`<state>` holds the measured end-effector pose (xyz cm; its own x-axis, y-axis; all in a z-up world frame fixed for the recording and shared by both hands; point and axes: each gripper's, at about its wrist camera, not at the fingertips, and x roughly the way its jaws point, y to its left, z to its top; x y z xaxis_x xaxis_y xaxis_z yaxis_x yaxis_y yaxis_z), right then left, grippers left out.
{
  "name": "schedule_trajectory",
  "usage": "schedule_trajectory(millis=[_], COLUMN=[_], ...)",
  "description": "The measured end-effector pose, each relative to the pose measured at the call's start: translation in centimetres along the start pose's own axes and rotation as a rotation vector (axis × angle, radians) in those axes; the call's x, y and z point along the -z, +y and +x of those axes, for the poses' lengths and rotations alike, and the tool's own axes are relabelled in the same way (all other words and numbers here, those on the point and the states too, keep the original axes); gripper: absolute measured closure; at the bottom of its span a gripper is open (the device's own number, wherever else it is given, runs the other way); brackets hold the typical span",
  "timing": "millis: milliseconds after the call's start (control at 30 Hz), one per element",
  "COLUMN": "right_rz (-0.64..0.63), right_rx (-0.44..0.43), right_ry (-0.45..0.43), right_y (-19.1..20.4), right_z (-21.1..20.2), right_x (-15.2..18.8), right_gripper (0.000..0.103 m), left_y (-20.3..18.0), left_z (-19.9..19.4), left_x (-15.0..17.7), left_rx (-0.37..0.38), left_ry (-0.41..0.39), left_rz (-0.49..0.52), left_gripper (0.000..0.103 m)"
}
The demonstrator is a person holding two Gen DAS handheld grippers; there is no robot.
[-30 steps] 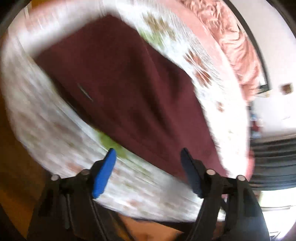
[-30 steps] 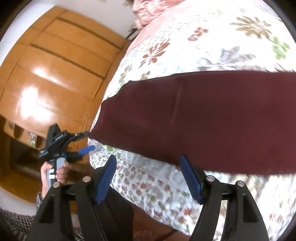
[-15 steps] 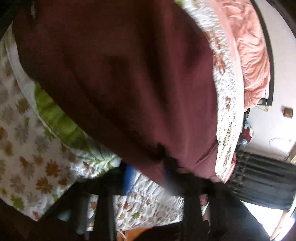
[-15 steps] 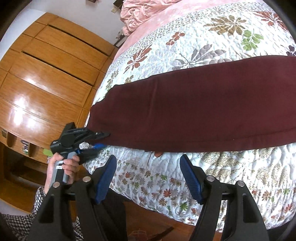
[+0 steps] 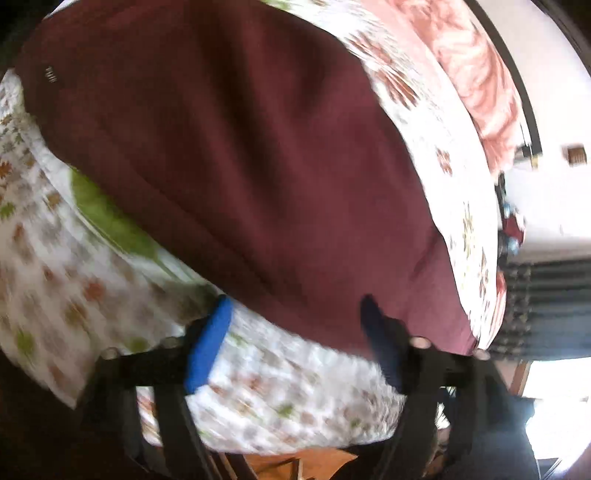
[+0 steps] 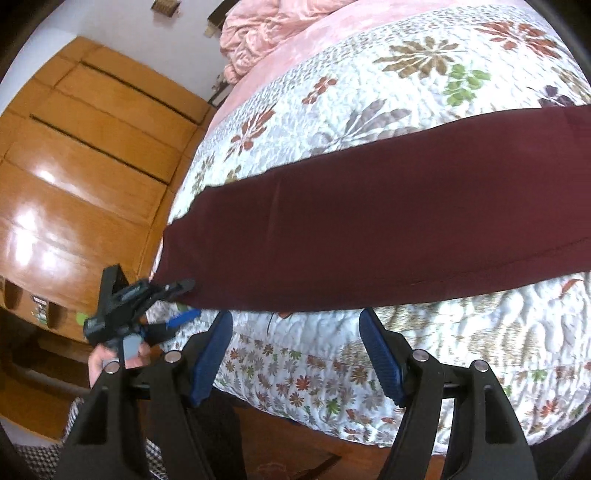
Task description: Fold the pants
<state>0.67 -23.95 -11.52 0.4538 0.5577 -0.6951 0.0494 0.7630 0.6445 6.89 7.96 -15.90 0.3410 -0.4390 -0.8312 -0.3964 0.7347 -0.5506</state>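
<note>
Dark maroon pants (image 6: 369, 229) lie stretched flat across the flowered quilt (image 6: 406, 74), one long edge along the bed's near side. My left gripper (image 5: 295, 302) hovers at that edge, its jaws opening. Its right finger overlaps the pants (image 5: 240, 147), but no pad presses on cloth. In the right wrist view the left gripper (image 6: 186, 301) sits at the pants' left corner, one finger above the hem and the blue pad below, held by a hand (image 6: 99, 362). My right gripper (image 6: 295, 314) stands open just below the pants' near edge with nothing between its fingers.
A crumpled pink blanket (image 6: 266, 29) lies at the bed's far end. A glossy wooden wardrobe (image 6: 74, 166) stands left of the bed. A dark curtain (image 5: 546, 306) hangs beyond the bed's other end. Wooden floor (image 6: 295, 443) shows below the quilt's hanging side.
The left gripper's jaws went from wide to closed at the pants' edge half a second ago and are wide again now. The right gripper shifted slightly and stayed open.
</note>
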Motion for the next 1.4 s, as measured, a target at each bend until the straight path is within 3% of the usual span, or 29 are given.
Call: schedule_trajectory(millis=[100, 167, 333, 400, 433, 467, 567, 633, 667, 767, 800, 900, 967, 1100, 1233, 1400], right_rz=[0.052, 0.076, 0.099, 0.104, 0.117, 0.127, 0.129, 0.111, 0.112, 0.139, 0.147, 0.164, 0.192, 0.272, 0.371, 0.434], right_rx=[-0.002, 0.0, -0.024, -0.021, -0.022, -0.023, -0.028, -0.024, -0.019, -0.006, -0.004, 0.012, 0.024, 0.041, 0.112, 0.156], right_ry=[-0.011, -0.017, -0.007, -0.006, -0.007, -0.008, -0.019, -0.039, -0.042, -0.043, -0.041, -0.037, -0.048, -0.086, -0.149, -0.159], right_y=[-1.5, -2.3, -3.2, -3.7, -4.0, -4.3, -4.6, -4.7, -4.8, -5.5, -5.8, -6.5, -7.4, -10.1, -14.2, -18.3], right_z=[-1.2, -1.8, -2.4, -2.3, -2.3, -2.2, -2.5, -3.0, -3.2, -3.1, -3.1, -3.4, -4.1, -6.7, -10.5, -12.1], right_x=[-0.4, -0.4, 0.3, 0.5, 0.5, 0.5, 0.5, 0.3, 0.2, -0.2, -0.2, -0.3, -0.4, -0.7, -0.6, -1.3], right_gripper=[0.028, 0.028, 0.028, 0.028, 0.028, 0.028, 0.028, 0.028, 0.028, 0.028, 0.028, 0.028, 0.028, 0.028, 0.026, 0.028], left_y=[-3.5, -5.3, -8.6, -8.6, -8.6, -8.5, -7.6, -9.4, -9.9, -8.1, -6.7, -6.8, -7.6, -11.4, -13.1, -16.2], left_z=[2.7, 5.0, 8.7, 8.7, 8.8, 8.9, 6.4, 4.1, 4.0, 6.7, 8.3, 8.2, 7.5, 8.1, 9.1, 10.1], left_x=[1.8, 2.8, 3.2, 2.9, 2.6, 2.3, 2.6, 3.1, 3.2, 3.7, 4.0, 4.3, 4.4, 5.7, 6.7, 8.5], left_rx=[0.092, 0.112, 0.059, 0.085, 0.091, 0.084, 0.156, 0.159, 0.148, 0.057, 0.028, 0.057, 0.071, 0.076, 0.014, -0.101], left_ry=[0.098, 0.159, 0.154, 0.136, 0.131, 0.122, 0.06, -0.028, -0.033, 0.05, 0.096, 0.075, 0.088, 0.109, 0.11, 0.05], left_rz=[0.039, 0.043, 0.035, -0.003, -0.017, -0.033, -0.051, 0.058, 0.07, 0.052, 0.031, 0.049, 0.06, 0.184, 0.264, 0.403], left_gripper=[0.03, 0.03, 0.023, 0.04, 0.064, 0.078, 0.086, 0.088, 0.088, 0.089, 0.089, 0.085, 0.067, 0.06, 0.052, 0.027])
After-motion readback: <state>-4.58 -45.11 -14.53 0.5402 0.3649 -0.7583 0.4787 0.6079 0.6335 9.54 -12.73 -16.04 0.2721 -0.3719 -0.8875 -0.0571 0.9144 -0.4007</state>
